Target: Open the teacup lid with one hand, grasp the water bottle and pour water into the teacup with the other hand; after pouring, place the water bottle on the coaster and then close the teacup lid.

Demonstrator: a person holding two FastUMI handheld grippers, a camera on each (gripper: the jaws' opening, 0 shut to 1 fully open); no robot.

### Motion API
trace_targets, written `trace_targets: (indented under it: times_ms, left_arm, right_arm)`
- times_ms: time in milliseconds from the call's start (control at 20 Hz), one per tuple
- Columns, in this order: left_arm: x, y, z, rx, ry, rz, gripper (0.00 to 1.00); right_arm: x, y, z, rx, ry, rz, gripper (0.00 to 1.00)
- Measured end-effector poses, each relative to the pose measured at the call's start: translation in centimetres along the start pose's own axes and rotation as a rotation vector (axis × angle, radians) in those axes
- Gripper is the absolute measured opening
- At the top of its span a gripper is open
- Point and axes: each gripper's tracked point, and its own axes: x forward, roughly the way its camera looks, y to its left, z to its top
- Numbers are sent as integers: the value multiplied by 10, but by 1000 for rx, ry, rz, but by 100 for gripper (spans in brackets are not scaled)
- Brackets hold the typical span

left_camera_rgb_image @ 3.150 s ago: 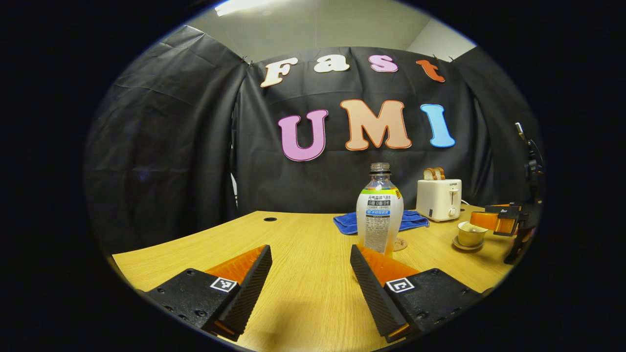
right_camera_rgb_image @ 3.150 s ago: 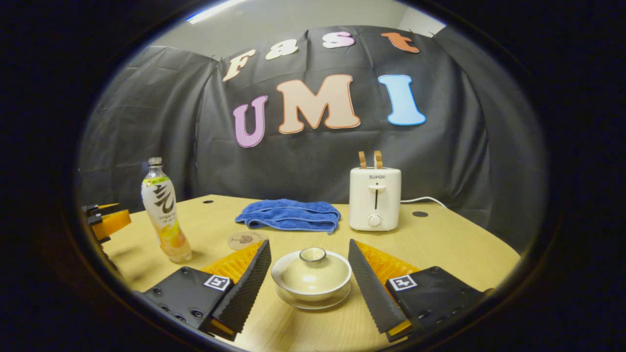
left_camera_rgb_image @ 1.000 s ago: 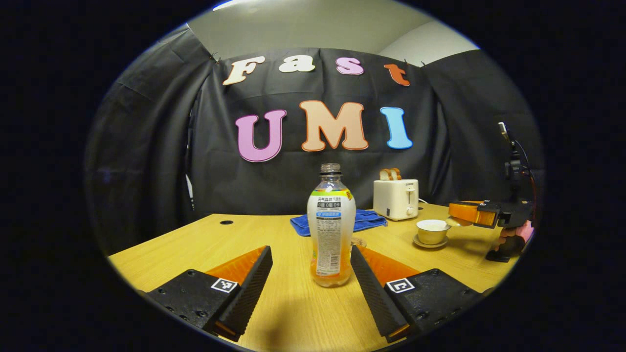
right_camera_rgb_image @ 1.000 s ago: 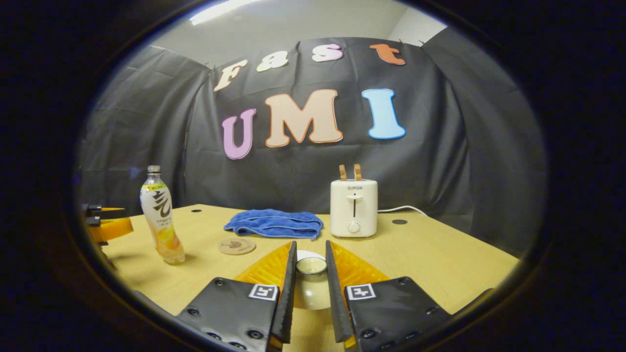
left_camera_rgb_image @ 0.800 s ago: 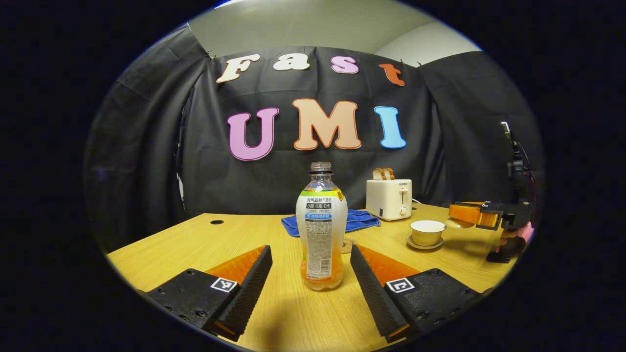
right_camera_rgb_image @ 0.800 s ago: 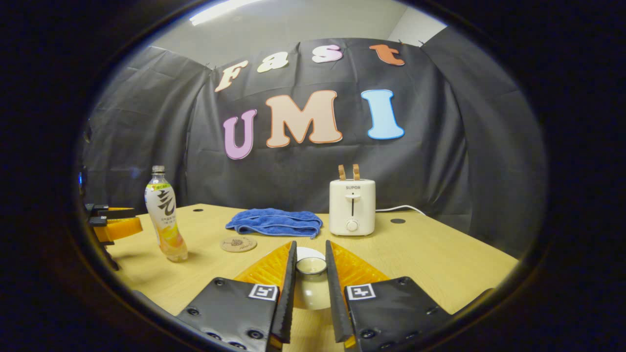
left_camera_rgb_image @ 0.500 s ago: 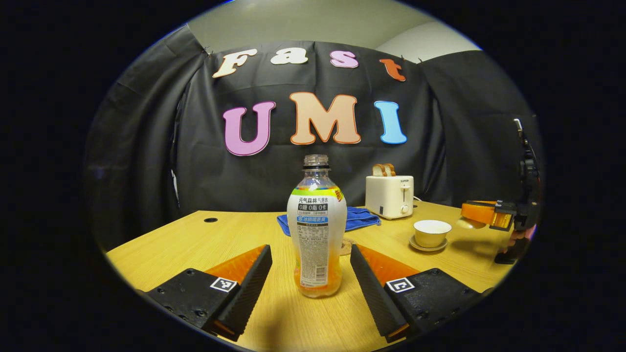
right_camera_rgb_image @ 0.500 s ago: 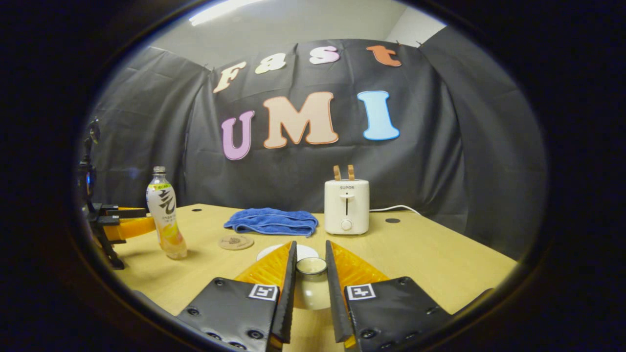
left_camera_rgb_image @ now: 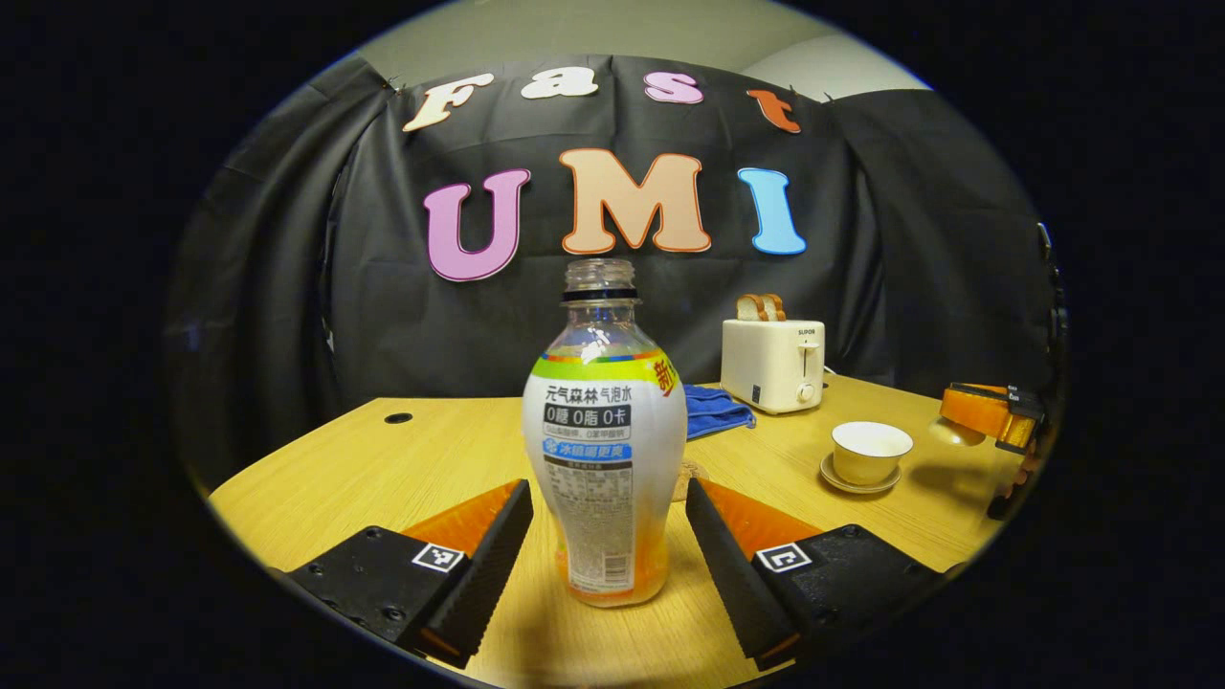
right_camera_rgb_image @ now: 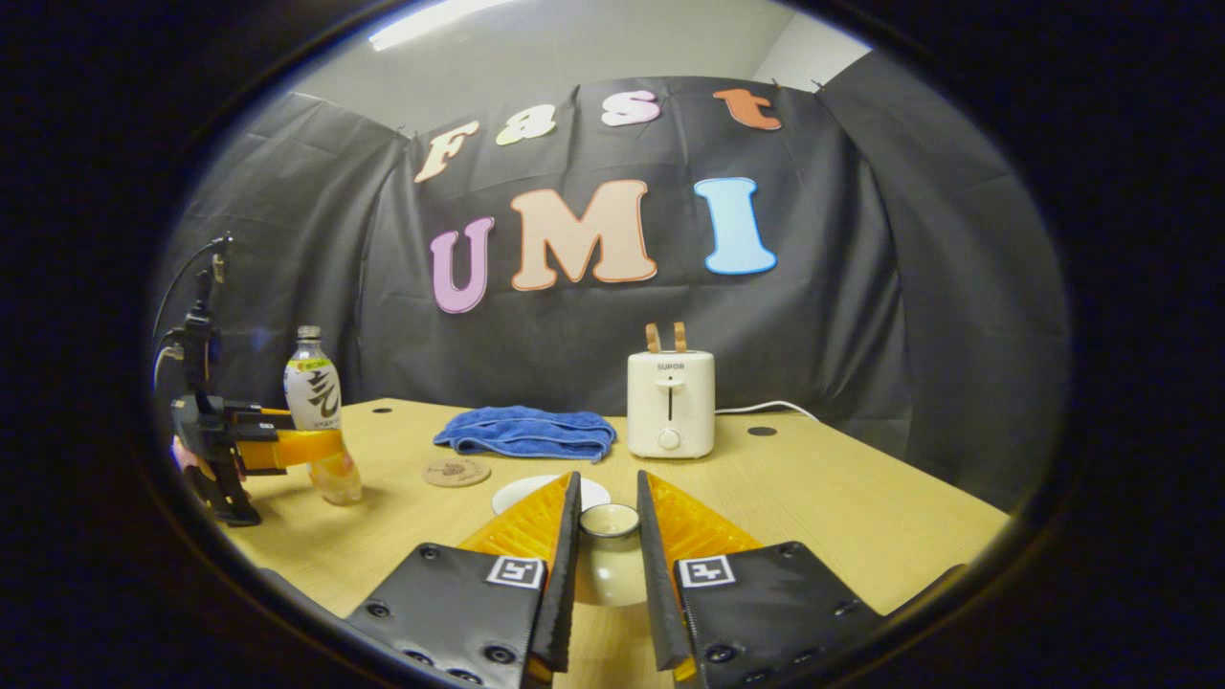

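In the left gripper view, the left gripper (left_camera_rgb_image: 609, 507) stood spread around the upright water bottle (left_camera_rgb_image: 604, 431) — gaps on both sides; the uncovered teacup (left_camera_rgb_image: 870, 452) sat right. In the right gripper view, the right gripper (right_camera_rgb_image: 607, 507) pinched the lid (right_camera_rgb_image: 607, 565) — coaster (right_camera_rgb_image: 456, 472) lay bare.

The uncapped water bottle (left_camera_rgb_image: 605, 450), orange liquid low inside, stands upright between the left tongs' (left_camera_rgb_image: 609, 536) spread fingers. The pale teacup lid (right_camera_rgb_image: 608, 565) sits pinched by its knob in the right tongs (right_camera_rgb_image: 607, 565). The open teacup (left_camera_rgb_image: 870, 452) rests on its saucer, with the round coaster (right_camera_rgb_image: 456, 472) flat nearby.
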Motion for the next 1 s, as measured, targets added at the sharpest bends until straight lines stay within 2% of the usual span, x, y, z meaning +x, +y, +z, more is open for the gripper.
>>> trace_targets:
  times_ms: [250, 450, 500, 700, 850, 1000]
  left_arm:
    - [16, 0, 1, 6, 7, 24, 93]
    - [24, -2, -4, 26, 37, 31, 78]
    - [27, -3, -5, 31, 42, 32, 69]
    - [28, -6, -5, 44, 54, 35, 61]
    - [33, -9, -5, 115, 80, 52, 58]
    - [37, -10, 12, 245, 76, 95, 58]
  right_arm:
    - [-1, 0, -1, 0, 0, 0, 38]
    - [-1, 0, 0, 0, 0, 0, 38]
    - [-1, -1, -1, 0, 0, 1, 38]
    - [-1, -4, -1, 0, 0, -1, 38]
    - [-1, -12, 0, 1, -1, -18, 37]
    - [0, -22, 0, 0, -2, -39, 36]
